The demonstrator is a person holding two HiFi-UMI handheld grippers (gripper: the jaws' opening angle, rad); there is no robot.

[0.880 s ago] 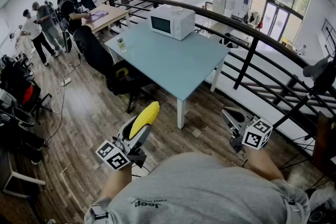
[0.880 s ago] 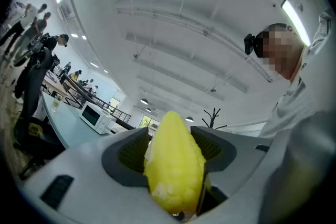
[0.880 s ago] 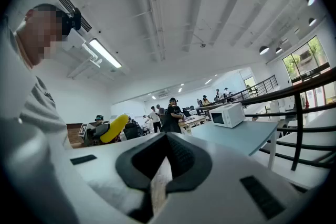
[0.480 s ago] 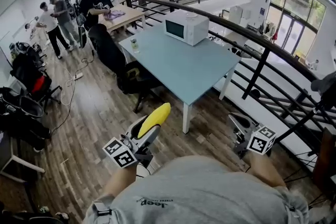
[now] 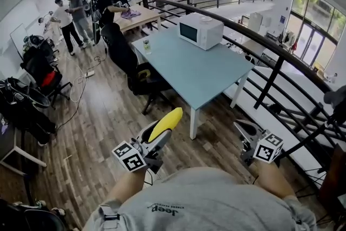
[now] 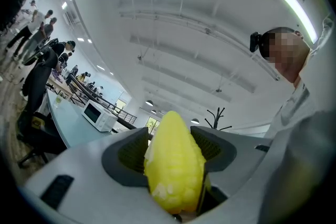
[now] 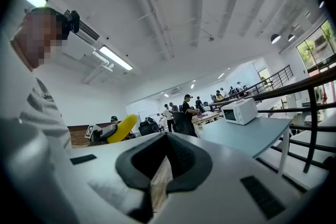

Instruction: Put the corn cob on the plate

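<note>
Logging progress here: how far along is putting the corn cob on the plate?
Done: the corn cob is picked up, clamped in the left hand-held gripper. In hand: it is held in the air, short of the blue table with the microwave. Left: setting it on a plate; none shows in any view.

surface: blue table (image 5: 205, 76) | on it: microwave (image 5: 201, 31), small container (image 5: 146, 45) | well apart

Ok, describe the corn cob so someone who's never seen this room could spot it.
Start at the pale blue table with the white microwave, then come toward the person's grey shirt. Just before it, the left tongs are shut on the corn cob, tip pointing toward the table. It is bright yellow and tapered; the right tongs beside it are empty.
</note>
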